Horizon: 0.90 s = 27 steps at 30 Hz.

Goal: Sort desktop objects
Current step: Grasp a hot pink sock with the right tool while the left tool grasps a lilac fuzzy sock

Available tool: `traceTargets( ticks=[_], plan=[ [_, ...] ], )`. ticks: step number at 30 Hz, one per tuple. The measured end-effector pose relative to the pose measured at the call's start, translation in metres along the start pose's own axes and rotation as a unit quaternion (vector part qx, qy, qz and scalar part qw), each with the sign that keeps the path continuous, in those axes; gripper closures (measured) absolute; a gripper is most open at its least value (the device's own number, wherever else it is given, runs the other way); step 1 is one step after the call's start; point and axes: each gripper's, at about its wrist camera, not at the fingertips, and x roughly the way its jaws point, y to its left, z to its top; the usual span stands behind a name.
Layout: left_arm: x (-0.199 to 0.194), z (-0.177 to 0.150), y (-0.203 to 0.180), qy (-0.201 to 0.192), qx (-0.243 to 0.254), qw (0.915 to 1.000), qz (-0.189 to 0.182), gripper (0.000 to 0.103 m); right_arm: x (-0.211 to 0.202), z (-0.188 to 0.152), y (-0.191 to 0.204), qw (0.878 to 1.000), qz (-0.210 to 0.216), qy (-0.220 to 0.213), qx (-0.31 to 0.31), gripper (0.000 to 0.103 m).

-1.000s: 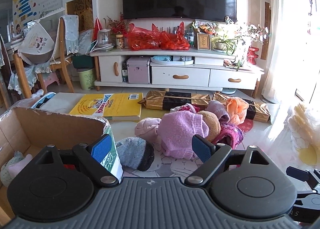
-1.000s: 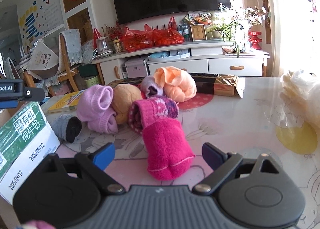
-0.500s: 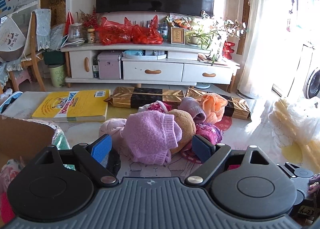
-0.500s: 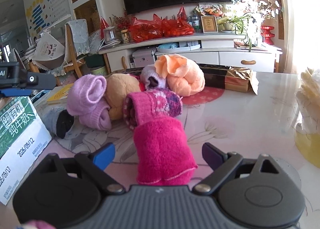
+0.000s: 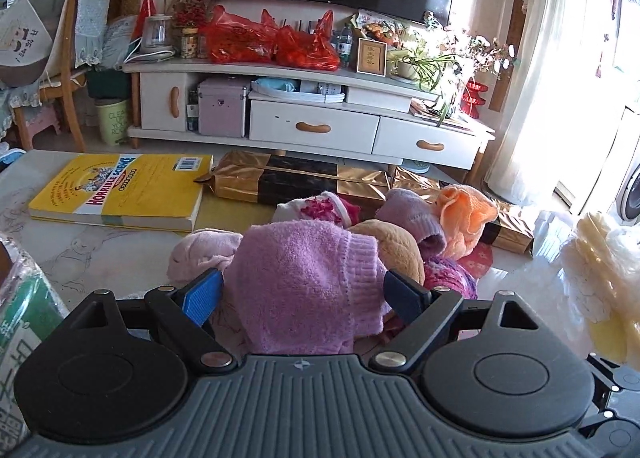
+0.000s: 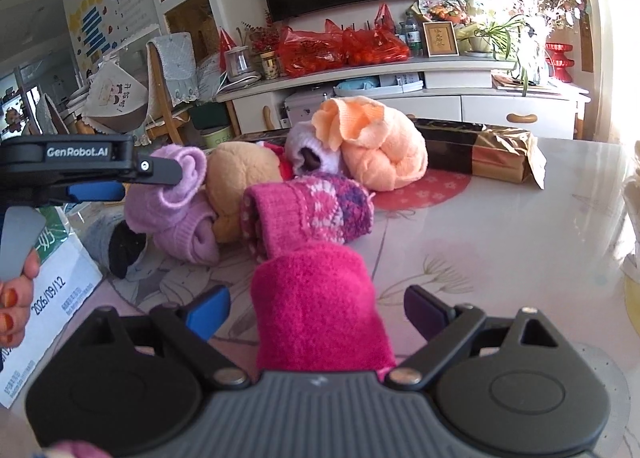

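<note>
A pile of rolled socks lies on the table. My left gripper is open, its fingers on either side of a lilac sock roll; the same roll and the gripper show in the right wrist view. My right gripper is open around the end of a magenta sock, which lies in front of a pink patterned roll. Tan, orange, pale purple and grey-black socks lie around them.
A cardboard box with green print stands at the left. A yellow book and gold-wrapped packages lie at the table's far side. Pale plastic bags sit at the right. A TV cabinet stands beyond.
My left gripper has moved right from the box and forward onto the lilac roll. My right gripper has moved forward, so the magenta sock now lies between its fingers.
</note>
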Motion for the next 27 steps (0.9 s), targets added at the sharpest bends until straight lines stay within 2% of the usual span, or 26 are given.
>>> traceTargets(
  ticks=[1, 5, 9, 18, 27],
  plan=[
    [0.003, 0.0, 0.0, -0.001, -0.003, 1.0, -0.002, 0.0, 0.001, 0.0, 0.0, 1.0, 0.001, 0.002, -0.001, 0.01],
    [0.013, -0.001, -0.002, -0.002, -0.002, 1.0, 0.003, 0.0, 0.004, -0.002, 0.0, 1.0, 0.0, 0.009, -0.006, 0.026],
    [0.017, -0.004, -0.003, -0.009, 0.004, 0.9999, 0.003, 0.0, 0.005, -0.003, -0.002, 1.0, 0.005, 0.013, -0.005, 0.037],
    [0.016, -0.005, 0.003, -0.025, -0.018, 0.9995, -0.007, 0.0, 0.003, -0.004, 0.0, 1.0, 0.008, 0.01, -0.01, 0.042],
    [0.014, -0.009, -0.004, -0.037, 0.002, 0.9993, -0.003, 0.014, 0.002, -0.004, 0.002, 1.0, 0.005, 0.009, -0.017, 0.043]
  ],
)
